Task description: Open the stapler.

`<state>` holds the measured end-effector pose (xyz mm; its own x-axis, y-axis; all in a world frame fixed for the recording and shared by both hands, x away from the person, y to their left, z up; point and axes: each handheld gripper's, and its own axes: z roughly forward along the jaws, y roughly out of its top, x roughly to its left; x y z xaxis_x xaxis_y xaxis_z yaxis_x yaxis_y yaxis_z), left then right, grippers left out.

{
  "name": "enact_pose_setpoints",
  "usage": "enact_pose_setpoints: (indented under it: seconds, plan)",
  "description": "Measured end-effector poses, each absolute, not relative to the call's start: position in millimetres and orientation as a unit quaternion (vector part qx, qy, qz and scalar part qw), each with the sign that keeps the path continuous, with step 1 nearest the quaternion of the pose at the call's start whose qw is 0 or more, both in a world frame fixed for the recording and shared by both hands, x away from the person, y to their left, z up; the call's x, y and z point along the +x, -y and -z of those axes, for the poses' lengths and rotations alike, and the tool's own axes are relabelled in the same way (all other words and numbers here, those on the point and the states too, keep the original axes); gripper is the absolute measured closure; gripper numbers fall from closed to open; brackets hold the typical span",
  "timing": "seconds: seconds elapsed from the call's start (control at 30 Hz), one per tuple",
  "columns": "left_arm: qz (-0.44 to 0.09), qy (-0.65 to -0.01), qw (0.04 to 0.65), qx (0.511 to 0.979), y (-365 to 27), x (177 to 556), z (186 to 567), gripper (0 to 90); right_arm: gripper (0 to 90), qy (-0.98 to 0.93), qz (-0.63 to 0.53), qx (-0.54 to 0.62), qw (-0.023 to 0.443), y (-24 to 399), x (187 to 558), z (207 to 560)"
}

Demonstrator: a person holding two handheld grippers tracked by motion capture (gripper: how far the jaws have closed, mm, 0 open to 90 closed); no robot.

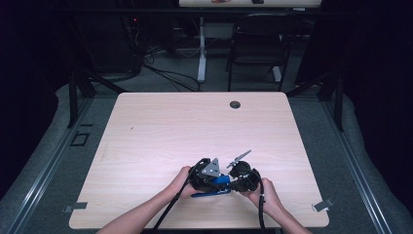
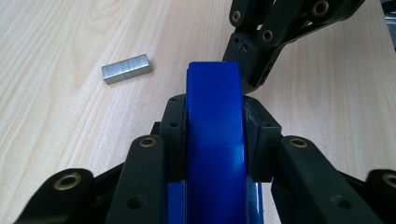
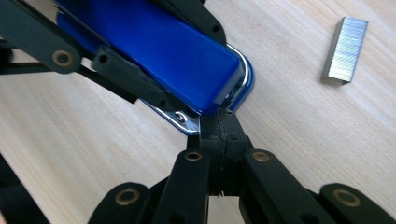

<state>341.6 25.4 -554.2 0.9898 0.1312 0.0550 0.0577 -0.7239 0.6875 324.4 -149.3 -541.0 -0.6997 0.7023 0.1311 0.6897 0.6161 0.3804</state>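
Note:
A blue stapler (image 1: 221, 181) with a chrome base lies low over the wooden table (image 1: 195, 126) near its front edge. My left gripper (image 2: 215, 109) is shut on the stapler (image 2: 215, 140), one pad on each side of its blue body. My right gripper (image 3: 219, 123) is shut, and its tips meet the chrome lip at the front end of the stapler (image 3: 163, 51). Whether they pinch that lip I cannot tell. In the high view the left gripper (image 1: 218, 184) and right gripper (image 1: 235, 184) face each other. A strip of staples (image 2: 127, 68) lies loose on the wood, beside the stapler's end (image 3: 344, 50).
A round cable hole (image 1: 235, 104) sits near the table's far edge. Beyond it stand a dark chair (image 1: 258, 44) and a white desk leg (image 1: 201, 48), with cables on the floor. The person's forearms come in over the front edge.

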Motion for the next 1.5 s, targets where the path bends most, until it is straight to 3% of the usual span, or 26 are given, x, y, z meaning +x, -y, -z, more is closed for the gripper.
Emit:
enact_pose_setpoints:
  seconds: [0.53,0.63,0.67,0.83,1.0,1.17,1.5]
  plan:
    - [-0.061,-0.043,0.382,0.921,-27,338,555,66.5,90.0,-0.887,-0.214,0.408,0.013,142,318,541]
    - [-0.063,-0.04,0.382,0.921,-28,337,555,66.6,90.0,-0.885,-0.222,0.407,-0.034,141,319,544]
    - [-0.064,-0.039,0.382,0.921,-28,338,555,66.6,90.0,-0.89,-0.233,0.39,-0.038,124,311,549]
    - [-0.056,-0.041,0.38,0.922,-28,340,555,66.5,90.0,-0.909,-0.191,0.368,-0.048,126,315,548]
    - [-0.054,-0.045,0.38,0.922,-28,341,556,66.3,90.0,-0.894,-0.209,0.397,0.002,144,318,536]
    - [-0.055,-0.049,0.383,0.921,-28,341,557,66.3,90.0,-0.908,-0.184,0.374,0.037,136,316,537]
    - [-0.058,-0.05,0.396,0.915,-30,339,559,66.5,90.0,-0.898,-0.188,0.393,0.058,132,311,539]
